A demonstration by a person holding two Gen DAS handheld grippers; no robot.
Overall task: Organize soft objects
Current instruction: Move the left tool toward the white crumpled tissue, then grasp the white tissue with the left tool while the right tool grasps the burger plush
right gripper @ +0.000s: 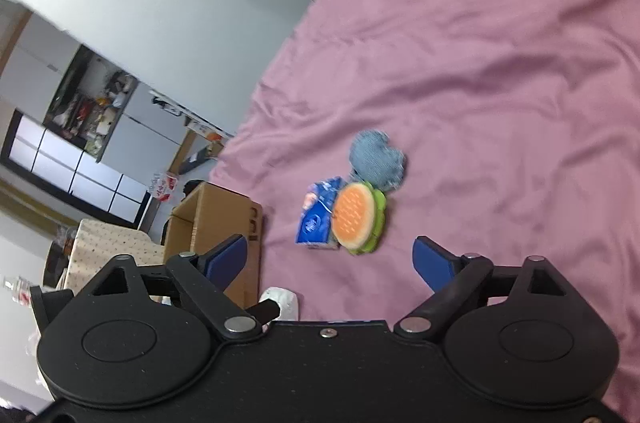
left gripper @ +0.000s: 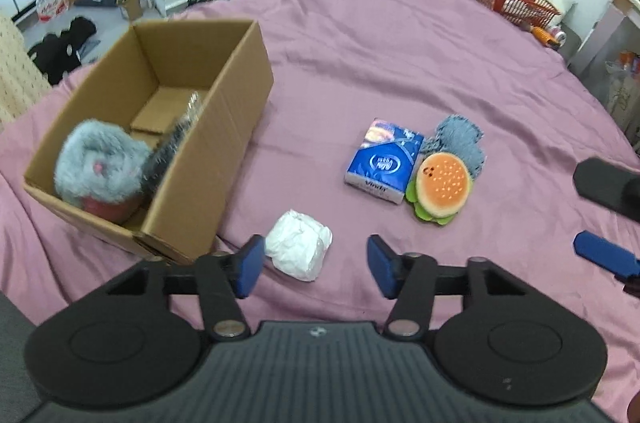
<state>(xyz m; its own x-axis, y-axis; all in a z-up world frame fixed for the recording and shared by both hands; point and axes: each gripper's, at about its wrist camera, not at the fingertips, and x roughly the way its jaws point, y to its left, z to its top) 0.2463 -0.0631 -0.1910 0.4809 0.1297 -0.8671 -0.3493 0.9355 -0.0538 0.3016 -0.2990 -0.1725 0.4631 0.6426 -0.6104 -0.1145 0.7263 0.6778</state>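
Note:
A cardboard box (left gripper: 224, 127) stands on the pink bedsheet at left and holds a grey fluffy toy (left gripper: 100, 163) and a dark bristly item (left gripper: 168, 151). A white soft bundle (left gripper: 298, 249) lies just ahead of my open, empty left gripper (left gripper: 316, 263). A blue tissue pack (left gripper: 382, 161), a burger plush (left gripper: 440, 185) and a blue-grey knitted piece (left gripper: 460, 139) lie together at right. My right gripper (right gripper: 332, 259) is open and empty, above the sheet, short of the burger plush (right gripper: 356, 217), the tissue pack (right gripper: 316, 219) and the knitted piece (right gripper: 378, 159). Its fingers (left gripper: 604, 255) show at the right edge of the left wrist view.
The pink sheet (left gripper: 400, 43) covers the whole surface. A red basket (left gripper: 520, 3) and clutter stand past the far right edge. The floor with dark clothes (left gripper: 64, 43) lies beyond the box. The box (right gripper: 216, 223) and the white bundle (right gripper: 286, 303) show low left in the right wrist view.

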